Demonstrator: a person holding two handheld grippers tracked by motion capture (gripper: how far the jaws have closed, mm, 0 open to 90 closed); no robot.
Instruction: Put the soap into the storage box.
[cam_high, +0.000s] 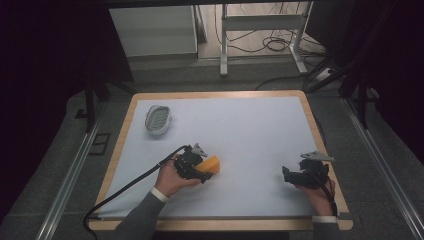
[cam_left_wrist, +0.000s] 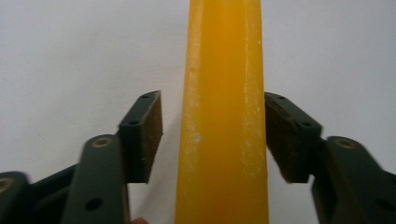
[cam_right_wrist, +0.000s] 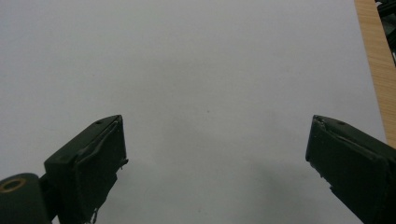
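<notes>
Inventory from my remote station. Yellow block (cam_high: 211, 164): a waxy, smooth-sided wedge with pale scuffing along its edges, lying on the white mat (cam_high: 240, 130) left of centre in the lower half of the high view. My left gripper (cam_high: 199, 170) straddles it; in the left gripper view the block (cam_left_wrist: 224, 121) rises as a tall yellow column between the jaws, the right-hand pad (cam_left_wrist: 280, 135) touching its side, the left-hand pad (cam_left_wrist: 152, 130) a small gap away, so I count it as not yet clamped. Pads look brown and rough, set in matte black housings.

Right gripper (cam_high: 290, 175): lower right of the high view, resting low over the mat, jaws spread wide with nothing but bare matte sheet between them.

Oval dish (cam_high: 157, 119): upper left of the mat, pale and ribbed inside.

Wooden table edge (cam_high: 320, 130): light, grained border around the mat.
</notes>
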